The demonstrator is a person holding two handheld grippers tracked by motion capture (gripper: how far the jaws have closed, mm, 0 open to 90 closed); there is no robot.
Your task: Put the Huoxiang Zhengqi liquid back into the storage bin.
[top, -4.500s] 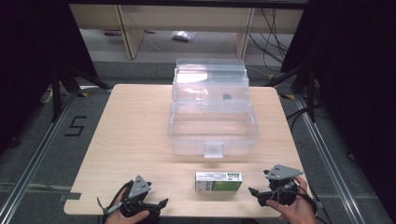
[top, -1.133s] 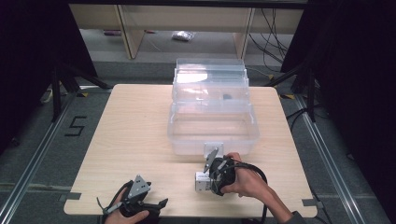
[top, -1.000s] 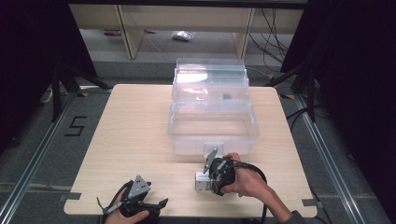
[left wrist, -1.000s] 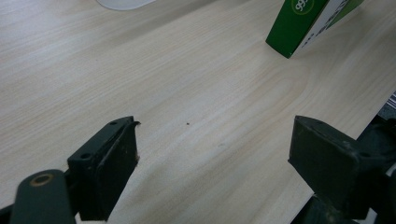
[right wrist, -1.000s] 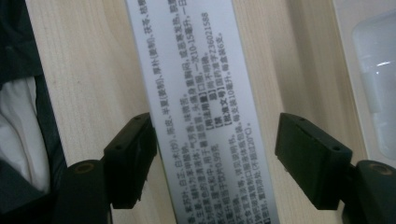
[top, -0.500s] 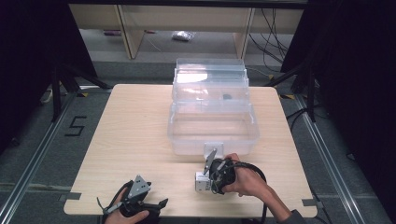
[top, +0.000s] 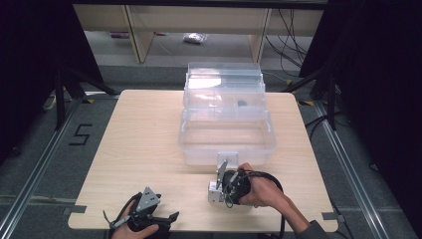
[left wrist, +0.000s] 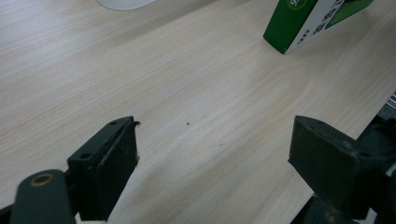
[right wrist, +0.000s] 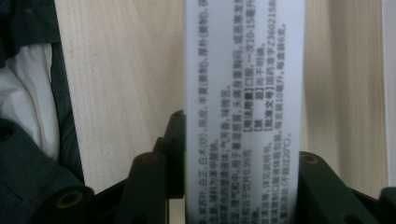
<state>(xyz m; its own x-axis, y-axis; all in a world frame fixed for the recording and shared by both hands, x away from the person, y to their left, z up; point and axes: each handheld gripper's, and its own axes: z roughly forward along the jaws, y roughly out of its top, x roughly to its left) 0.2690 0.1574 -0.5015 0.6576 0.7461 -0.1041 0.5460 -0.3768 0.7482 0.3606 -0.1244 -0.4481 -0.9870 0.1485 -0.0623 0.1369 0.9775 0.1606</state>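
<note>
From my remote seat, nearest to me was the left gripper (top: 166, 219), resting at the front edge of the table (top: 139, 149) at about seven o'clock from the table's middle. Its jaws stood spread wide with nothing between them, as its own view showed over bare wood.

A little farther in, at about five o'clock, the right gripper (top: 215, 190) had just been closing its jaws, and in the right gripper view the pads pressed on both long sides of the small box (right wrist: 245, 107). So the box lay straight ahead of that gripper, its long axis running along the jaws and away from them, printed white face up. In the high view the box (top: 214, 191) sat on the table just left of my right hand (top: 261, 191), with the gripper pointing toward nine o'clock. The left gripper view caught the box's green corner (left wrist: 299, 23) up at one o'clock, well apart from those jaws. The right hand was plainly the one in charge.

Beyond, at twelve o'clock from the box and near it, stood the open clear plastic bin (top: 226, 132), its front latch tab (top: 228, 158) facing me. I judged the near wall of the bin the one obstacle: the box would have to rise over it to go in.
</note>
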